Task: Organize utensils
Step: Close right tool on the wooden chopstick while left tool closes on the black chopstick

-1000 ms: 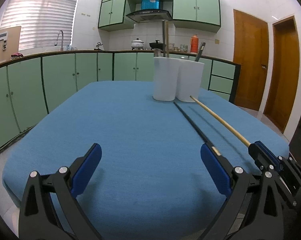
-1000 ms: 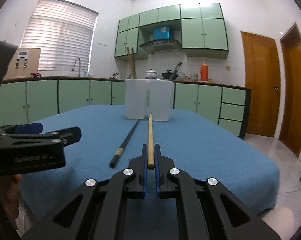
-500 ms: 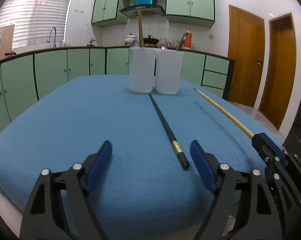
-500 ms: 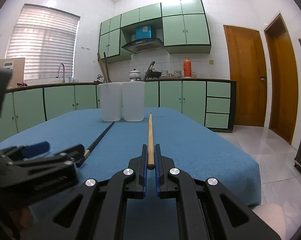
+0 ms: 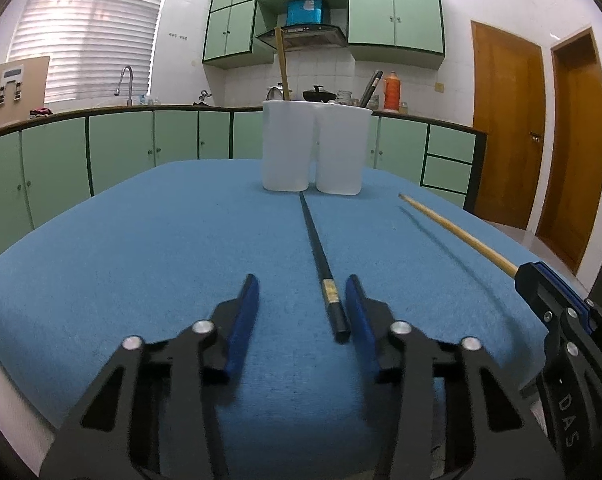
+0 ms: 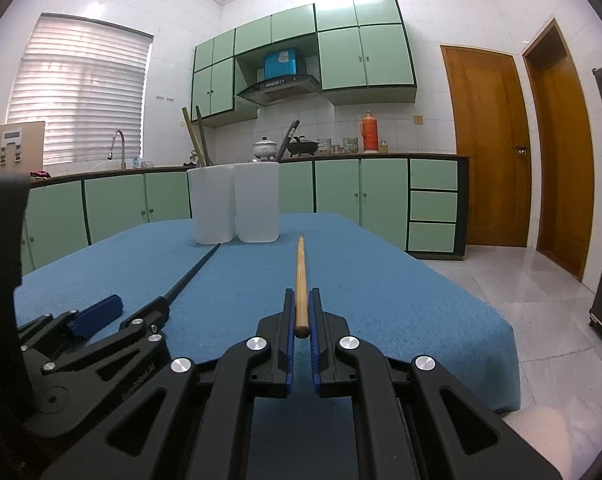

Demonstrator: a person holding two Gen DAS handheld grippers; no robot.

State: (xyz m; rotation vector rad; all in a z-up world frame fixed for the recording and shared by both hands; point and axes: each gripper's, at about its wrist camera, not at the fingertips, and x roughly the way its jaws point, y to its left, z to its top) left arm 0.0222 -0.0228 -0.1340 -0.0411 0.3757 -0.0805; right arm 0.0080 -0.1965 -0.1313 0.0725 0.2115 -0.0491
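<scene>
A black chopstick lies on the blue cloth, pointing at two white holders. Its near end sits between the jaws of my left gripper, close to the right pad. The jaws are closing and the left pad stands clear of the stick. My right gripper is shut on a wooden chopstick, held just above the cloth and pointing forward. The right wrist view shows the left gripper low at the left, over the black chopstick.
The left holder has wooden sticks standing in it, the right holder a dark one. Green cabinets run behind the table. The table's right edge drops to a tiled floor, with wooden doors beyond.
My left gripper has shifted right and forward, so the black chopstick's end now lies between its jaws, which have narrowed a lot. The right gripper still holds the wooden chopstick.
</scene>
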